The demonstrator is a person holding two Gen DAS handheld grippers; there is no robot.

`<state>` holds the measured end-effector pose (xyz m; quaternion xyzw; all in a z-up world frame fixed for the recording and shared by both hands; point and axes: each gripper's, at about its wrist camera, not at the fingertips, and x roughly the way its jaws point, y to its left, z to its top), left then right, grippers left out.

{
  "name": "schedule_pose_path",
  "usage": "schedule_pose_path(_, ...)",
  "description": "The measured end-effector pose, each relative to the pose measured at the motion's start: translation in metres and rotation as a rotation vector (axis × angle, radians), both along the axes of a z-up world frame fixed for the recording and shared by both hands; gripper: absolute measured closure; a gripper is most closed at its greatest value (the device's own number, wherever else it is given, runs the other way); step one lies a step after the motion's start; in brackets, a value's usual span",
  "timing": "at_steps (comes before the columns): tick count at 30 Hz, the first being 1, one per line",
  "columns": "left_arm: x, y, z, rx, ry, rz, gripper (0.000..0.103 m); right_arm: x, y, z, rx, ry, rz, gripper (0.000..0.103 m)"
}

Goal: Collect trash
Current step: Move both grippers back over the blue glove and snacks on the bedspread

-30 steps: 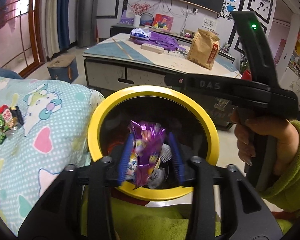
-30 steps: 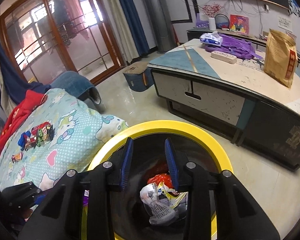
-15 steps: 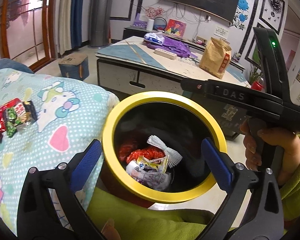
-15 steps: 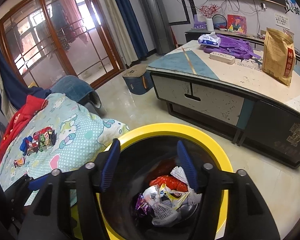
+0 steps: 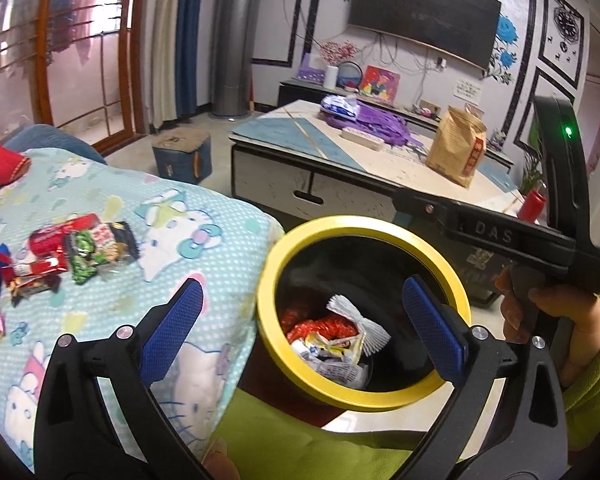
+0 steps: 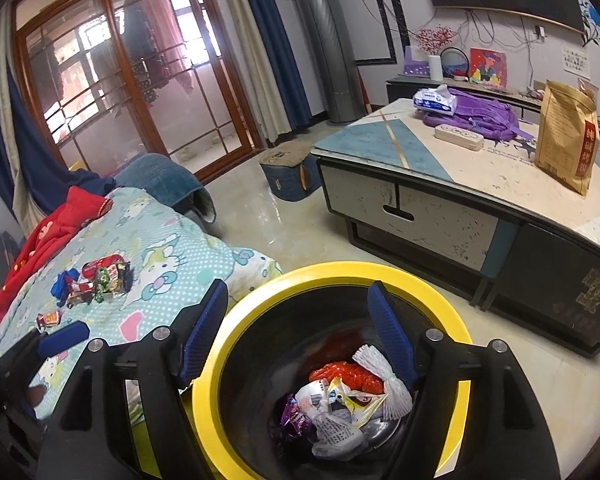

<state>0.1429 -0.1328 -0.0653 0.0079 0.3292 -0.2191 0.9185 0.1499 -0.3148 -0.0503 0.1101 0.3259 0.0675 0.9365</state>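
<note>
A black bin with a yellow rim (image 5: 363,222) stands beside the bed and holds crumpled wrappers (image 5: 331,344). My left gripper (image 5: 301,286) hangs above its left edge, open wide and empty. In the right wrist view the bin's rim (image 6: 339,270) rings a purple wrapper (image 6: 294,420) that lies among the trash. My right gripper (image 6: 298,289) hovers over the bin; its jaws are opening and nothing is between them. Several snack wrappers (image 5: 80,252) lie on the cartoon-print blanket (image 5: 204,264), left of both grippers; the right wrist view shows these wrappers (image 6: 96,280) too.
A low table (image 6: 419,184) stands behind the bin and carries a brown paper bag (image 6: 567,140) and a purple bag (image 6: 479,118). A blue stool (image 6: 288,172) sits on the floor. Red cloth (image 6: 52,232) lies at the blanket's far end. A green sleeve (image 5: 300,440) fills the bottom.
My left gripper opened and let go of the purple wrapper, which now lies in the bin. Both grippers rose a little, and the right jaws spread wider.
</note>
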Motion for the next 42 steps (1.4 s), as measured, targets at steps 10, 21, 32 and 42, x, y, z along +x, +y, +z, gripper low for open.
schedule_pose_path(10,-0.005,0.032,0.022,-0.035,-0.056,0.097,0.011,-0.012,0.028,0.018,-0.023,-0.057,0.080,0.030)
schedule_pose_path(21,-0.011,0.069,0.042,-0.070,-0.114,0.202,0.011,-0.023,0.064,0.030,-0.049,-0.098,0.176,0.028)
schedule_pose_path(32,-0.014,0.106,0.055,-0.073,-0.176,0.305,0.011,-0.028,0.094,0.036,-0.060,-0.113,0.253,0.028)
schedule_pose_path(42,-0.014,0.137,0.058,-0.101,-0.186,0.387,0.011,-0.025,0.123,0.042,-0.070,-0.117,0.318,0.028)
